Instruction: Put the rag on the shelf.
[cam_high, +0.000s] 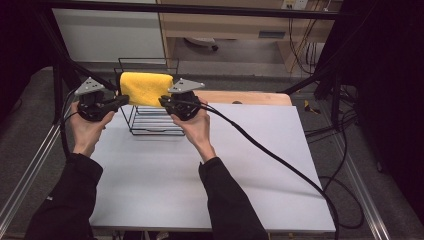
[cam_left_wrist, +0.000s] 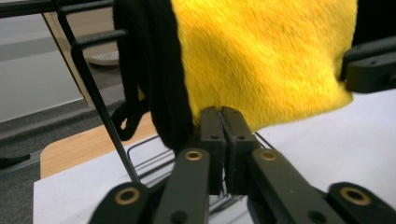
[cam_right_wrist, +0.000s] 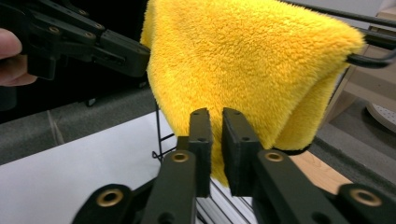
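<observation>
Two grippers: I hold one in each hand, both raised at a yellow cloth (cam_high: 145, 88) over a wire rack (cam_high: 150, 120).
Cloth: a fluffy yellow towel, draped across the rack's top bar at the far left part of the white table (cam_high: 215, 170), hanging down on both sides of the bar.
Left gripper (cam_high: 121, 101): at the cloth's left edge in the high view; my jaws are pressed together with no gap, their tips at the cloth's lower hem (whether fabric is pinched between them, I cannot tell).
Right gripper (cam_high: 163, 100): at the cloth's right edge; my jaws stand narrow, a thin slit between them, and the cloth's lower corner hangs right at that slit (a firm pinch is not clear from here).
Left gripper view: black straps (cam_left_wrist: 154, 70) hang beside the yellow pile, and the rack's dark wire (cam_left_wrist: 100, 107) runs down to the table.
Rack: black wire, upright, standing on the table just ahead of my hands.
Cables: one black cable (cam_high: 270, 155) trails from the right gripper across the table to its right edge.
</observation>
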